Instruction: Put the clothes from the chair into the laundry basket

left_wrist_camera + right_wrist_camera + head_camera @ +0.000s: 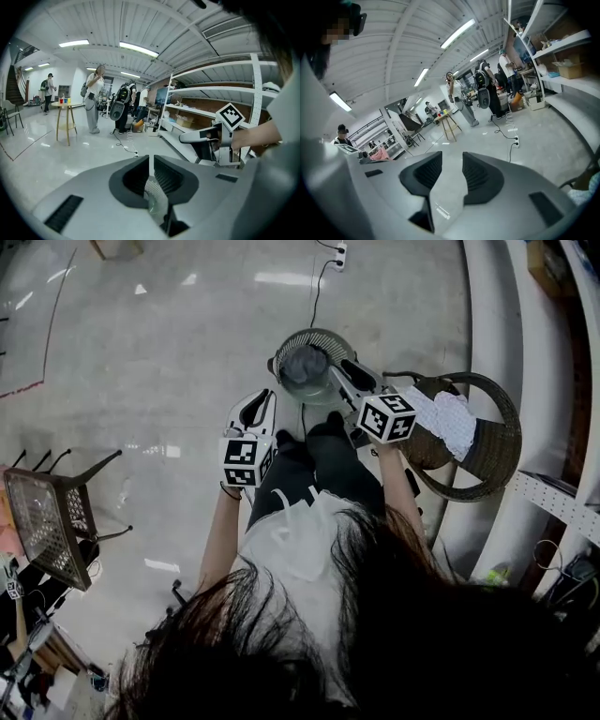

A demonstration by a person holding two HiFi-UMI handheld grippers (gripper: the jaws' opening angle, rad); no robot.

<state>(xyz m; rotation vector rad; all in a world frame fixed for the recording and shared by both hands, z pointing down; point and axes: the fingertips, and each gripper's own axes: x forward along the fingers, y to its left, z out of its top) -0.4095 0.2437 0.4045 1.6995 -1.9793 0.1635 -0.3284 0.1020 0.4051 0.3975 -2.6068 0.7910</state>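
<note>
The round laundry basket stands on the floor ahead of the person's feet, with a grey garment inside it. To its right a wicker chair holds a white cloth. My left gripper is raised just left of the basket; its jaws stand almost together with only a slit and nothing in it. Over the basket's right rim my right gripper hovers, its jaws apart and empty. The left gripper view also catches the right gripper off to the right.
A black mesh chair stands at the left. A power strip with its cable lies on the floor beyond the basket. White shelving runs along the right. Several people and a tall wooden stool are far off.
</note>
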